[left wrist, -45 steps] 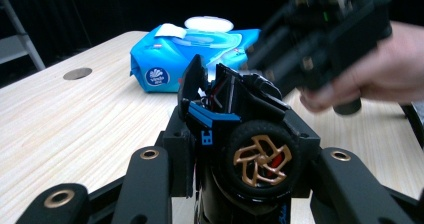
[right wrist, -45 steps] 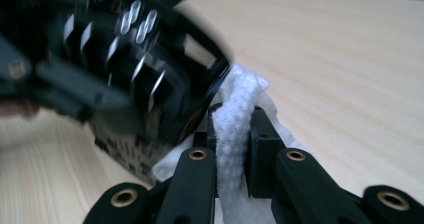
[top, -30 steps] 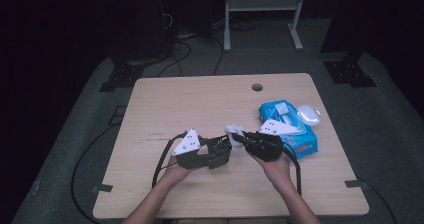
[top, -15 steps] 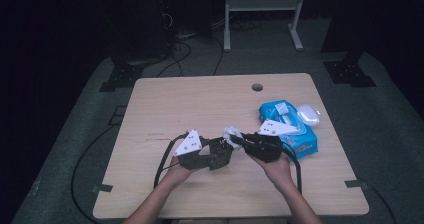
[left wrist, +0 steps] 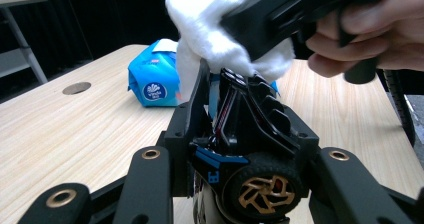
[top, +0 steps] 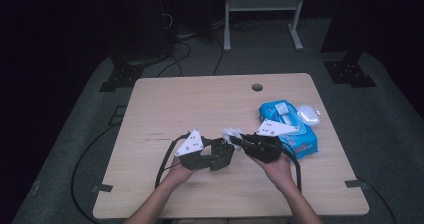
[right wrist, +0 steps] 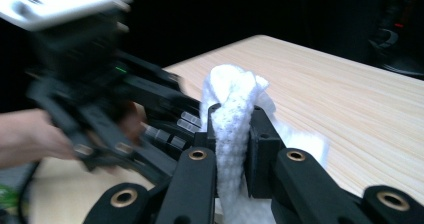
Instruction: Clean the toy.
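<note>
Your left claw [left wrist: 235, 159] grips a black toy car [left wrist: 250, 134] just above the near middle of the counter [top: 200, 104]. Your right claw [right wrist: 232, 134] is clenched on a white wipe [right wrist: 232, 104], pressing it against the car's top; the blue wipe pack [top: 295, 131] lies to the right.

This looks like a recording lab or studio rather than a home. A plain light-wood tabletop [top: 200, 104] with a cable hole [top: 257, 87] stands on grey carpet [top: 90, 134] amid dark, unlit surroundings. Black cables [top: 190, 39] trail across the floor, strips of tape [top: 101, 188] hold them down, and a white metal stand frame [top: 260, 4] and black stand bases [top: 349, 74] sit behind.
</note>
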Motion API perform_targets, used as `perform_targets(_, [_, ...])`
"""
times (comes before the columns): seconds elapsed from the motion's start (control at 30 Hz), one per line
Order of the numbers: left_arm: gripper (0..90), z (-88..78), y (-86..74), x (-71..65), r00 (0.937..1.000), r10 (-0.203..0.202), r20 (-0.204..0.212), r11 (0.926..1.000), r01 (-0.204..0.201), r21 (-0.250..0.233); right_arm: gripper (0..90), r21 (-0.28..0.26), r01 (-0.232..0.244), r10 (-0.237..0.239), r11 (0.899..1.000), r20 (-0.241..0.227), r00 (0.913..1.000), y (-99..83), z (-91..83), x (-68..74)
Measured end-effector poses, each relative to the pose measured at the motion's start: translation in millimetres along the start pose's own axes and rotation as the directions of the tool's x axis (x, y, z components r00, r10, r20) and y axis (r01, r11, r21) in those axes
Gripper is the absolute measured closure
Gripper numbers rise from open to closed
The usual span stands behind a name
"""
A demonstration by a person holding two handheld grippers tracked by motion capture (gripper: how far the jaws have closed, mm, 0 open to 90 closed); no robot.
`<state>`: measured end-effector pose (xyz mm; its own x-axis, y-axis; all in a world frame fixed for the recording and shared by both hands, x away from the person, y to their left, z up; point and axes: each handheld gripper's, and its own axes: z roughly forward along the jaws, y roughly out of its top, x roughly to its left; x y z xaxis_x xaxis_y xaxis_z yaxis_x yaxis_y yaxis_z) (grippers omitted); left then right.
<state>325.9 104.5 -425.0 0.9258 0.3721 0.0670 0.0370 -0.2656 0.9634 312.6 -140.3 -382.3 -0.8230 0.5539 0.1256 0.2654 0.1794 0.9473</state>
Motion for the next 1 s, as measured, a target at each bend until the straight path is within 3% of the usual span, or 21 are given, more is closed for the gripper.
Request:
perform_targets(0.1, [58.4,-0.4,-0.2,0.4,1.0,-0.002,-0.001,1.0,0.002,0.001,82.5,-0.006,0.021,-0.021,1.0,-0.039,0.999,5.7,3.9,8.5])
perform_targets(0.17, [58.4,-0.5,0.0,-0.1,1.0,0.0,-0.003,1.0,0.0,0.002,82.5,0.003,0.032,-0.032,0.999,-0.025,0.9992,6.1,4.8,8.1])
perform_targets(0.23, [58.4,0.1,0.3,-0.5,1.0,0.001,-0.003,1.0,-0.001,0.002,82.5,0.02,0.037,-0.038,0.999,0.019,0.9991,4.0,4.1,4.3])
perform_targets(0.33, [58.4,0.5,0.5,-0.8,1.0,0.005,-0.001,1.0,-0.005,0.006,82.6,0.021,0.025,-0.026,0.999,0.029,0.9992,2.9,2.0,2.4])
perform_targets(0.5, [58.4,0.0,-0.2,1.1,1.0,-0.006,-0.003,1.0,0.006,0.001,82.5,0.015,0.04,-0.039,0.999,-0.015,0.9991,6.4,6.5,11.4])
perform_targets(0.67, [58.4,1.3,0.3,0.6,1.0,-0.004,-0.004,1.0,0.004,0.002,82.5,0.035,0.042,-0.043,0.999,0.052,0.9977,5.2,4.0,3.6])
perform_targets(0.77, [58.4,2.5,0.5,0.2,1.0,-0.001,-0.007,1.0,0.001,0.001,82.5,0.029,0.038,-0.038,0.999,0.027,0.9989,6.7,4.1,8.7])
perform_targets(0.9, [58.4,2.4,1.3,-1.2,1.0,0.004,-0.008,0.9999,-0.003,0.01,82.5,0.02,0.067,-0.066,0.998,-0.053,0.9964,12.0,14.6,23.3])
perform_targets(1.0, [58.4,1.5,1.3,-1.3,0.9999,0.004,-0.011,0.9999,-0.004,0.011,82.5,0.032,0.08,-0.079,0.996,-0.031,0.9964,12.6,17.5,23.6])
